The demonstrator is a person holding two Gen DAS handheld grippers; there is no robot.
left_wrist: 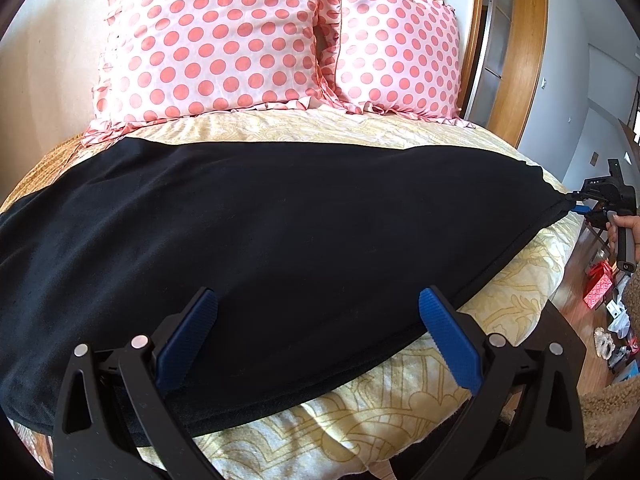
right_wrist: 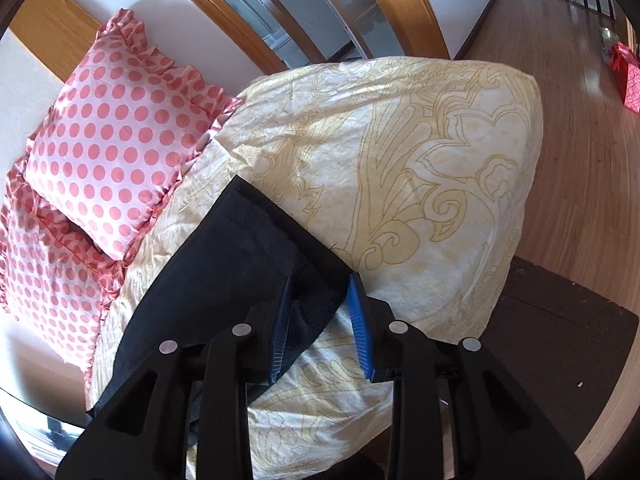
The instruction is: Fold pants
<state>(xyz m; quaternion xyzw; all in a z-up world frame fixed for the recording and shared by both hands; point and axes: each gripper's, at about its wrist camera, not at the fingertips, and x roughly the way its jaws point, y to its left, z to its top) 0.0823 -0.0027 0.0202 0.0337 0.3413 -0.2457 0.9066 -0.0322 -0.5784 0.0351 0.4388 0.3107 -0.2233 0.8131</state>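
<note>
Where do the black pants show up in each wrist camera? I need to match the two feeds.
Left wrist: the black pants stretch across the middle, from the left edge to the right gripper at far right.
Right wrist: black pants at lower centre-left, reaching between the fingers.
Shared landmark: the pink polka-dot pillows on the yellow-patterned quilt.

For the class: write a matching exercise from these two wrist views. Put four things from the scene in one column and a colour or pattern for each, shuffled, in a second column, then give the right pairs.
Things:
1. pants
2. pillows
3. bedspread
4. pads of the left hand-held gripper

Colours or patterns:
A. cream with a yellow line pattern
B. blue
C. plain black
D. pink with darker pink dots

Pairs: 1-C, 2-D, 3-A, 4-B
</note>
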